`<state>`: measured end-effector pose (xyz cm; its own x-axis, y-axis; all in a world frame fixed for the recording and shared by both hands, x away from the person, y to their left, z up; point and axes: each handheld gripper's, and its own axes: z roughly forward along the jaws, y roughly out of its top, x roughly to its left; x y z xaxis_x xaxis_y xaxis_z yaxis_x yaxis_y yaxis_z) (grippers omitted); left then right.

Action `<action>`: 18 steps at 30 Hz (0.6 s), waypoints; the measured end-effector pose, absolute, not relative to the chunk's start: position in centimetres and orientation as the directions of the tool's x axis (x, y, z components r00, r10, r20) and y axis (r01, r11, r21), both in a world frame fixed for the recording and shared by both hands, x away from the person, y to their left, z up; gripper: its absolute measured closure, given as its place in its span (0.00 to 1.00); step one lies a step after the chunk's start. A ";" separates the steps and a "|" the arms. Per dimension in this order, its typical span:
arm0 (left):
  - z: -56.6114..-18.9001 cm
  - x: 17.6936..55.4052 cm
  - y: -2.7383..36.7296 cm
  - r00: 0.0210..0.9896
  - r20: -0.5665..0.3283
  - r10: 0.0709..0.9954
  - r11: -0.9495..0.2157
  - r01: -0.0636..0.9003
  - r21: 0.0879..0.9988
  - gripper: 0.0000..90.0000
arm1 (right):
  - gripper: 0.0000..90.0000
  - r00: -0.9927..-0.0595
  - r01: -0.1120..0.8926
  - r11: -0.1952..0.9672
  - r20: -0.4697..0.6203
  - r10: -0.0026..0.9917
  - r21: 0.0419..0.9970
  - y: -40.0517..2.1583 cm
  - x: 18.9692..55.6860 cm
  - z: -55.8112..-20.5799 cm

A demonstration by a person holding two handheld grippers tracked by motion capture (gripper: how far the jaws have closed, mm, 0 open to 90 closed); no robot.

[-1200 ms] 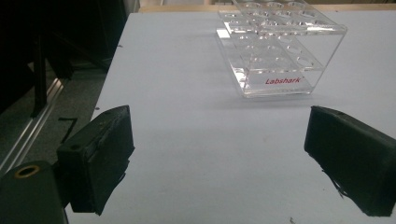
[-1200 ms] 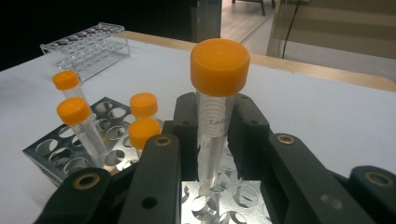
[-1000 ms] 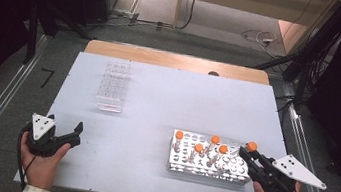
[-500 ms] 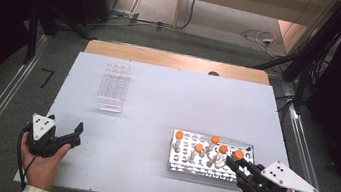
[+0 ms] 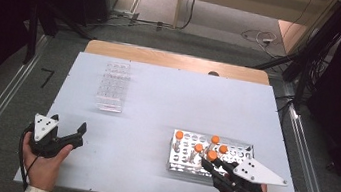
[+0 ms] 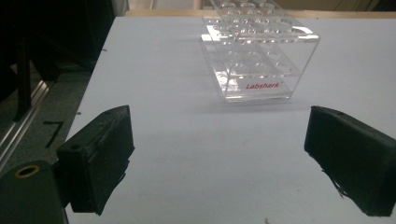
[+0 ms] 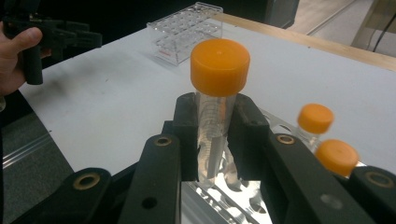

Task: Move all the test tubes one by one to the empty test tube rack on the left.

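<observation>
Orange-capped tube (image 7: 218, 100): you're clamping it in right hand-held gripper (image 7: 212, 135) over metal rack (image 5: 242, 149). Left hand-held gripper (image 6: 219, 158) idling released. Clear rack (image 5: 112, 85) across counter (image 5: 168, 100) remaining unfilled.

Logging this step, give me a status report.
Right hand-held gripper shut on orange-capped tube above metal rack. Left hand-held gripper open, idle. Path to clear rack unobstructed.

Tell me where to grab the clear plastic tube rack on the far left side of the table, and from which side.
Take the clear rack across its narrow width, fingers on the two long side walls near the top plate, coming down from above. It stands upright and empty, its short labelled end facing the open left gripper, and bare table lies on all sides. The flat, parallel walls should suit the pads, though smooth acrylic may slip.
</observation>
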<state>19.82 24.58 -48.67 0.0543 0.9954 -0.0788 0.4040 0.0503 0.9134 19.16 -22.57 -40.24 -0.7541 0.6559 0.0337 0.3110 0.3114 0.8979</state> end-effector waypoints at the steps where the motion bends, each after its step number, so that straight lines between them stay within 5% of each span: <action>1: -48.6 19.8 24.5 0.059 -0.086 0.995 0.056 0.401 0.914 0.09 | 0.80 -0.764 0.306 0.323 0.029 0.644 0.896 -21.9 19.3 -40.2; 18: -47.6 19.7 23.0 0.131 -0.107 0.986 0.047 0.397 0.917 0.09 | 0.80 -0.832 0.257 0.373 0.009 0.554 0.891 -17.0 20.0 -39.9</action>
<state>19.74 22.96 -47.63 0.1311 0.9856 -0.1069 0.3973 0.0465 0.9165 20.00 -17.01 -39.85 -0.8323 0.5542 0.0086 0.2575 0.3728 0.8915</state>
